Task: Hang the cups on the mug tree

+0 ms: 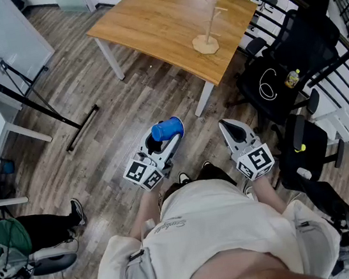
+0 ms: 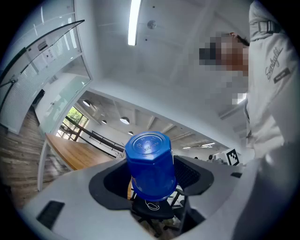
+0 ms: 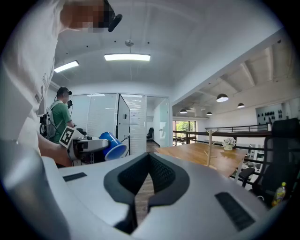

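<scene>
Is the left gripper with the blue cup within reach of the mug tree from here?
Probably not: the left gripper holds the blue cup over floor, and the mug tree stands far off on the table. Nothing blocks the path.

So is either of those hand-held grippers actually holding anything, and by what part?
The left hand-held gripper clamps a blue cup by the sides of its body. The right hand-held gripper holds nothing, jaws together.

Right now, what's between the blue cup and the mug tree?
The head view shows only floor and bare tabletop between blue cup and mug tree.
</scene>
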A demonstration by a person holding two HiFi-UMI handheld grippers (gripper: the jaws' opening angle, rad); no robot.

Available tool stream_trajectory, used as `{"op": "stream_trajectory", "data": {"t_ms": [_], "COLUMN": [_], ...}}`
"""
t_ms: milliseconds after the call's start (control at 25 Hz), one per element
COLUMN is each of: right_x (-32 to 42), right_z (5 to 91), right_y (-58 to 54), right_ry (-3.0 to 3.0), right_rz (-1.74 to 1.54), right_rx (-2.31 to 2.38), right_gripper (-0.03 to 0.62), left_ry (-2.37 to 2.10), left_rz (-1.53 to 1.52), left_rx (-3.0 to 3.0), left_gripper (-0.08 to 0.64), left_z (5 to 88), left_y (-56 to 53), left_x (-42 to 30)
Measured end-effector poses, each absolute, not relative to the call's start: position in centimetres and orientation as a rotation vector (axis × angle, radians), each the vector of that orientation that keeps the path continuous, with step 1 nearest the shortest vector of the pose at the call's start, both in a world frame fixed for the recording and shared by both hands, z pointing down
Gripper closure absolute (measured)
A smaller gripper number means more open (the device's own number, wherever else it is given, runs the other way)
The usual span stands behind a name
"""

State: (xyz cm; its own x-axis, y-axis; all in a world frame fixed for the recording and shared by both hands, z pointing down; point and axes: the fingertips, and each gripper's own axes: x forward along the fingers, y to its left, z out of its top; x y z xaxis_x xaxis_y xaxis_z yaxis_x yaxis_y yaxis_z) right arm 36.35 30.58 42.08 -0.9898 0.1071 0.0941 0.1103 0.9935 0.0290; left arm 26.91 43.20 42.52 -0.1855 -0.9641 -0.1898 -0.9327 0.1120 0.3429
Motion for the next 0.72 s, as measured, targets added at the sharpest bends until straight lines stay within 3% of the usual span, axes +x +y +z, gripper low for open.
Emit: {"op": "stream_trajectory", "data": {"t_ms": [720], "right_x": [35.5], "right_z": [44.0], "right_y": [29.3], "right_ry": [-3.020], "right_rz": [-0.063], "right_rx": [-0.183], "right_gripper": [0.597], "left_ry": [-2.300], "left_rz": [-0.602], "left_rx": [1.914], "left_gripper": [0.270], "left_z": [42.7], "left_y": [41.8], "left_x": [25.7]}}
